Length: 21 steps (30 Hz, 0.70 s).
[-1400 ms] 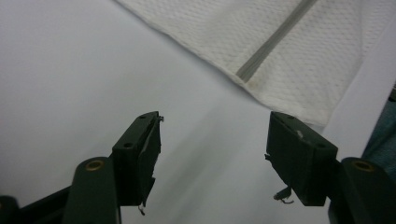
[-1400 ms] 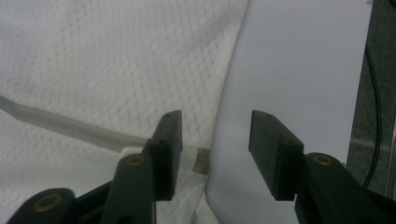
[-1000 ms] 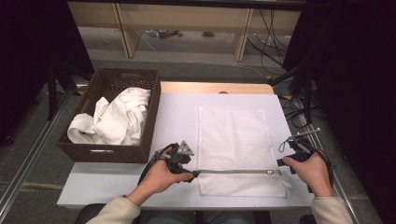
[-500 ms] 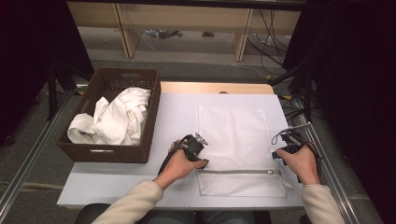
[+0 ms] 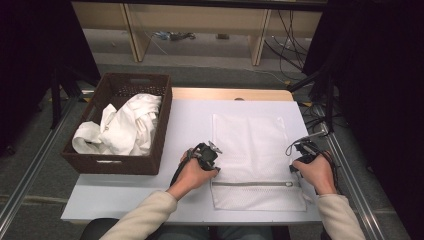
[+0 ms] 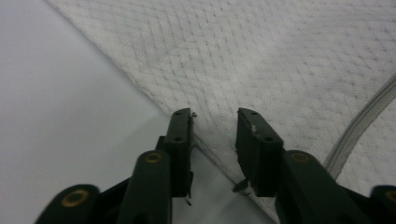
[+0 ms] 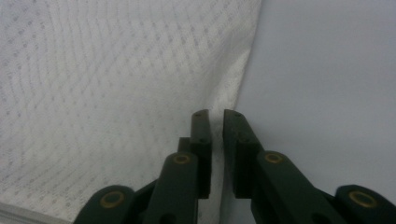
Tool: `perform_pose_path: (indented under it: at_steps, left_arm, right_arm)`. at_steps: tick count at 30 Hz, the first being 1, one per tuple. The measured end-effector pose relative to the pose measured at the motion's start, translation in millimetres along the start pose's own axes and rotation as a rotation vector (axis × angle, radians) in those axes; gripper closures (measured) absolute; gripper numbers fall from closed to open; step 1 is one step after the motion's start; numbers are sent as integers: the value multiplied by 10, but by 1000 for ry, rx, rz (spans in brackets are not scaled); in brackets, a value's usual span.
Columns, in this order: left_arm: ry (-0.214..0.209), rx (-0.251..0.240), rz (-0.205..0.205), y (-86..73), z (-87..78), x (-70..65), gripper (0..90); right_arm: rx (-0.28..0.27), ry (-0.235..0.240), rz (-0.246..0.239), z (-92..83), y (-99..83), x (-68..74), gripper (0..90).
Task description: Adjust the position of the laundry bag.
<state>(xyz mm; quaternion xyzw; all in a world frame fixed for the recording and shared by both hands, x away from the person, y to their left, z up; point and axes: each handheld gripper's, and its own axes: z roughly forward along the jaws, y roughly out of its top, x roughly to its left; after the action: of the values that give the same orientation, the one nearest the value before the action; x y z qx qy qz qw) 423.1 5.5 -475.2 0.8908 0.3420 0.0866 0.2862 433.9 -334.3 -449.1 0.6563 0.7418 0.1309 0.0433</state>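
**Both grippers closing on the mesh bag's side edges**

A white mesh bag (image 5: 252, 160) lies flat on the table (image 5: 190, 130), zipper (image 5: 252, 184) running across its near end, just in front of the person. To its left stands a wicker basket (image 5: 150, 165) holding crumpled white cloth (image 5: 122, 127) — probably laundry meant for the bag, though that is a guess.

The left gripper (image 5: 216, 161) sits at the bag's left edge, a little beyond the zipper; the right gripper (image 5: 295, 162) sits at the right edge, about level with it. Taking opposite edges at matching points would let the person lift or spread the bag evenly rather than bunch it.

In the left gripper view the left gripper (image 6: 215, 122) straddles the hem (image 6: 154, 100): one jaw over bare table, the other over mesh. Its jaws have just been closing, yet a clear gap remains and the pads do not press the fabric — spread, not gripping.

In the right gripper view the right gripper (image 7: 216, 116) has also been closing, with the jaws now down to a narrow slit. The bag's right edge (image 7: 245, 70) runs straight into that slit, and fabric seems to sit between the pads. Whether they already pinch it I cannot tell.

The grasp looks under way, not finished. The thin mesh lying flat may slip out unless the jaws scoop under the hem.
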Motion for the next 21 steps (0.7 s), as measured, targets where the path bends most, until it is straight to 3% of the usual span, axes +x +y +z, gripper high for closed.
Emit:
perform_pose_path:
  at_steps: [1,3,4,6,8,9,10,12,13,15,16,19,20,21]
  left_arm:
    - [-7,3,-11,5,2,10,727]
    - [-7,9,-6,9,-3,15,787]
    - [-9,8,-4,12,1,16,820]
    - [-18,9,-6,15,3,15,868]
    - [-25,5,-21,8,1,21,883]
    - [-26,22,-2,9,-12,41,886]
    - [-25,4,-25,5,-3,35,887]
    - [-37,20,-25,10,-15,52,888]
    - [-38,23,-27,11,-20,58,888]
    - [-38,28,-34,7,-31,73,887]
    - [-32,28,-34,1,-39,89,887]
    - [-26,28,-45,-15,-74,143,887]
    - [-25,24,-54,-22,-87,162,887]
    - [-17,7,-74,-32,-96,175,887]
  right_arm:
    - [10,-3,36,-3,1,26,854]
    - [5,-2,36,3,2,22,882]
    - [1,-1,-16,10,9,-14,889]
    - [6,-4,-19,9,12,-5,891]
    - [1,3,-14,10,12,2,892]
    - [1,4,-8,6,10,9,892]
    - [-1,5,-11,6,10,7,892]
    - [-3,-9,4,7,5,27,893]
    - [-7,0,-39,17,11,-8,893]
    - [7,3,2,4,0,56,893]
    - [13,3,-29,5,7,46,893]
    - [13,15,-22,10,6,88,893]
    - [5,22,-73,21,14,66,893]
    - [-10,22,-81,31,14,76,893]
